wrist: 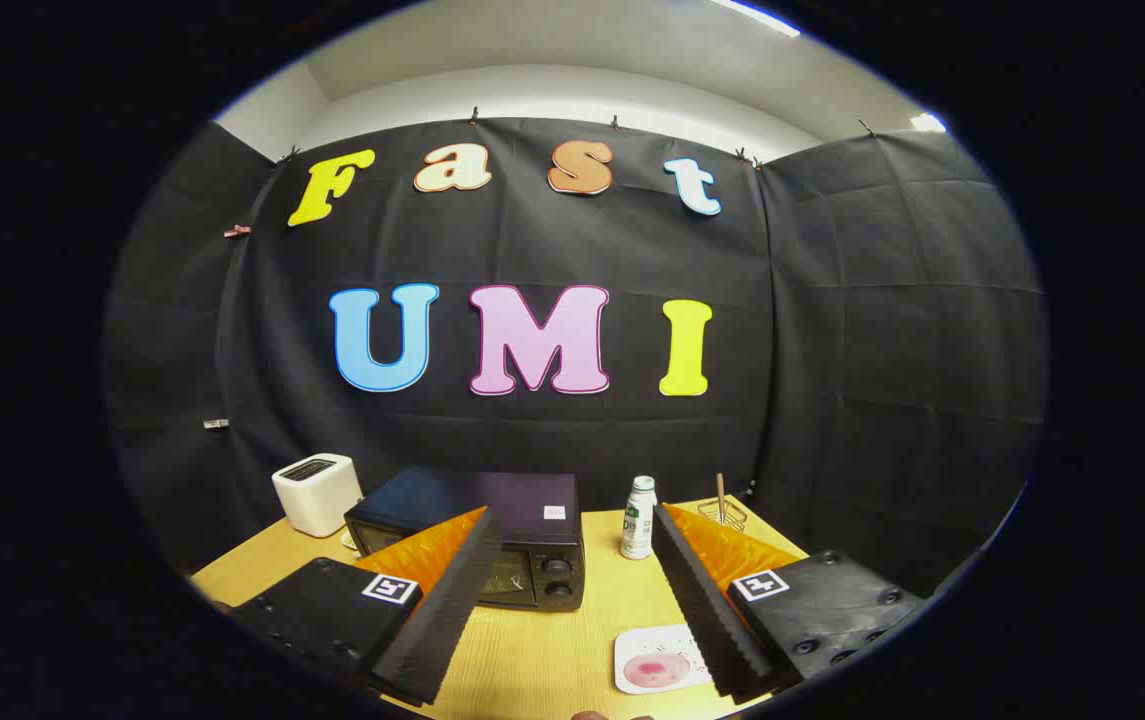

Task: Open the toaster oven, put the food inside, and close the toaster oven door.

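Looking forward along the gripper (572, 585), the fingers (437, 625) stand wide apart with nothing between them, held above the near part of the wooden worktop (542, 655). Beyond them, a little toward the left finger, sits the black toaster oven (522, 535); its glass door appears to be up and closed, with two round knobs (557, 578) on the right of its front. The left finger hides part of that door. Just inside the right finger, nearer than the oven, lies a white plate (657, 660) carrying a pinkish round piece of food (654, 670); what kind of food it is cannot be made out. A white pop-up toaster (317, 493) stands behind and to the left of the oven, a small white bottle (638, 517) stands just right of it, and a wire holder with a stick (722, 505) sits further back.

With the door apparently shut and the food on its plate, the task seems to be at its very first step. The next move calls for bringing the open fingers forward to the door's top edge, where a handle would be, though none can be picked out from here.
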Tool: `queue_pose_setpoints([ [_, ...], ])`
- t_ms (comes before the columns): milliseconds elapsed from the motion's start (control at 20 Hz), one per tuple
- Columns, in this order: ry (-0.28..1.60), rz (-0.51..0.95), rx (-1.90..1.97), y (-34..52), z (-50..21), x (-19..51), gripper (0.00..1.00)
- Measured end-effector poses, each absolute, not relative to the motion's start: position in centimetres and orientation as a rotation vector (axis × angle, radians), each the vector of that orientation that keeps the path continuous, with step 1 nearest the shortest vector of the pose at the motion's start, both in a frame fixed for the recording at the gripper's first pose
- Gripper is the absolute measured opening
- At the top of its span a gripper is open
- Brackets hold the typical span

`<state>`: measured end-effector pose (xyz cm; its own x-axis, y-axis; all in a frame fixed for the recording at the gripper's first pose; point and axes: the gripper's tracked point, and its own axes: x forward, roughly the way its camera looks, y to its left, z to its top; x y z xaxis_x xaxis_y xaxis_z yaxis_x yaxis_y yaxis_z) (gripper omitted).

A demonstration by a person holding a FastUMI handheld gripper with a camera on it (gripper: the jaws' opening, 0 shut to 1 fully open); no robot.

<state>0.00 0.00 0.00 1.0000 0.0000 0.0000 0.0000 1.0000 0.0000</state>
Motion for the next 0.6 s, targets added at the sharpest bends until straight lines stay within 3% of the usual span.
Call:
queue_pose_setpoints([
  [600,0.011,-0.038,0.002,-1.4,-0.5,0.0,0.98],
])
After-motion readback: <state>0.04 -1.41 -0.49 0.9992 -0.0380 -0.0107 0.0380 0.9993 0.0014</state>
